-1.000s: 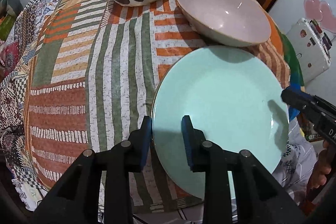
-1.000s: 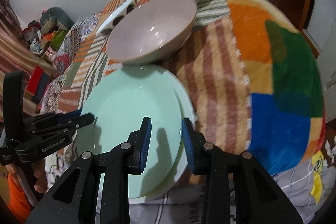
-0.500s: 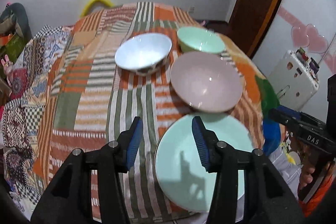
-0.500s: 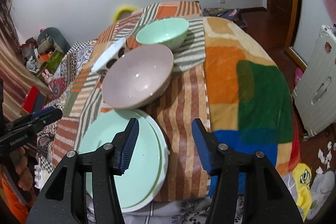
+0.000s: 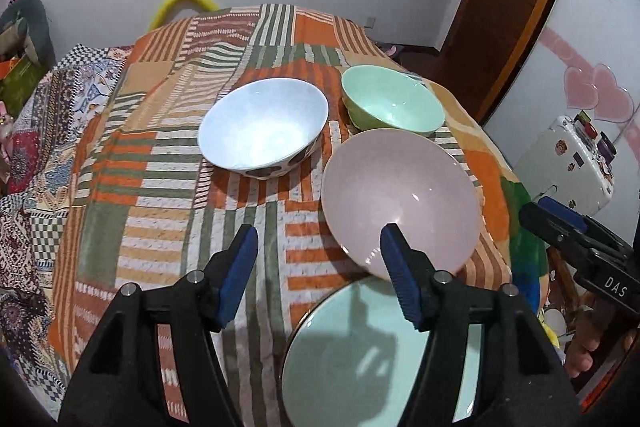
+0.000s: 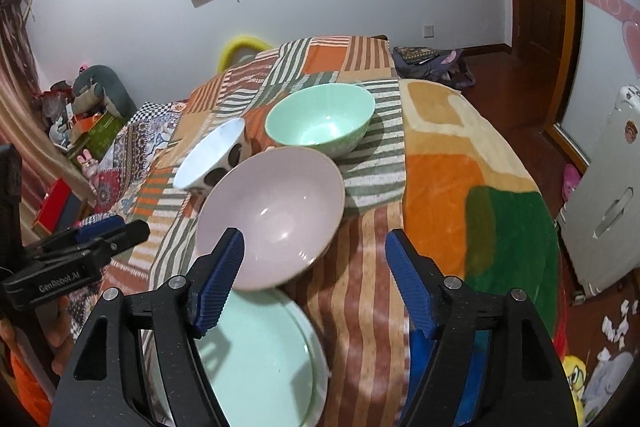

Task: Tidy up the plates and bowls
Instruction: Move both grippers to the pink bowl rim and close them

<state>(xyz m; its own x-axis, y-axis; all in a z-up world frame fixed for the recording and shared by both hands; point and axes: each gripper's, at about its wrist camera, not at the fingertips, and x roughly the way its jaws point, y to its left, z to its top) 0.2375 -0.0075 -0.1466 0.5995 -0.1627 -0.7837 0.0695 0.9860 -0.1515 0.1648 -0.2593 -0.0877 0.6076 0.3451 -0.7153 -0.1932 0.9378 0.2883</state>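
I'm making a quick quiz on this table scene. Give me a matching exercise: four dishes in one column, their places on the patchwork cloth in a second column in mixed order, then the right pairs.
Things:
1. pink bowl
2. green bowl
3. white spotted bowl
4. green plate

Places, as the left wrist view shows them:
A. far right, behind the pink bowl
B. nearest the camera, at the table's near edge
C. far left of the dishes
D. middle right, between the plate and the green bowl

Pairs: 1-D, 2-A, 3-C, 4-B
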